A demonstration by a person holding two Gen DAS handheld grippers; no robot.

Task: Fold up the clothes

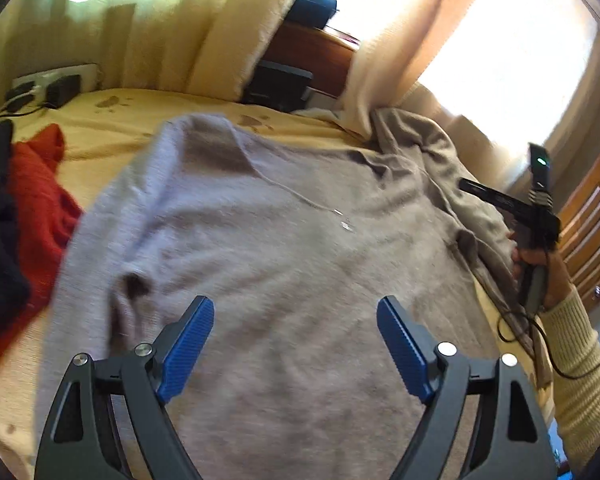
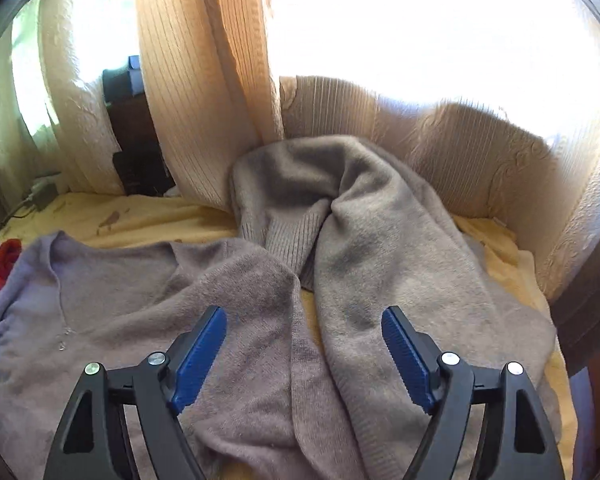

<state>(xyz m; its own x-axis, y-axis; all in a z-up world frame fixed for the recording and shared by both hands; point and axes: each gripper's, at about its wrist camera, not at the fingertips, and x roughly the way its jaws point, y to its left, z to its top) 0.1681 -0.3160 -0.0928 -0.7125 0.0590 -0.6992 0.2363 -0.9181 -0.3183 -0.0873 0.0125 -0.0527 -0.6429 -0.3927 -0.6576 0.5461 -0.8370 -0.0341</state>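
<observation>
Sweater [image 1: 284, 248] lies flat, neck away, on the bed [image 1: 112, 120], its right sleeve [image 2: 380, 240] trailing toward the curtain [image 2: 204, 100]; with left gripper [image 1: 296, 344] and right gripper [image 2: 304, 356] both spread and empty, pinch that sleeve at its cuff and lay it across the chest.

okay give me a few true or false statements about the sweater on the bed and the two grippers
1. The grey sweater lies spread on the yellow bedsheet. True.
2. The left hand-held gripper is clamped on the sweater. False: its jaws stand open, nothing between them.
3. A red garment lies beside the sweater. True.
4. The right hand-held gripper holds a sleeve. False: it is open above the cloth.
5. The sweater's sleeve is folded neatly across its chest. False: it trails out sideways toward the curtain.
</observation>
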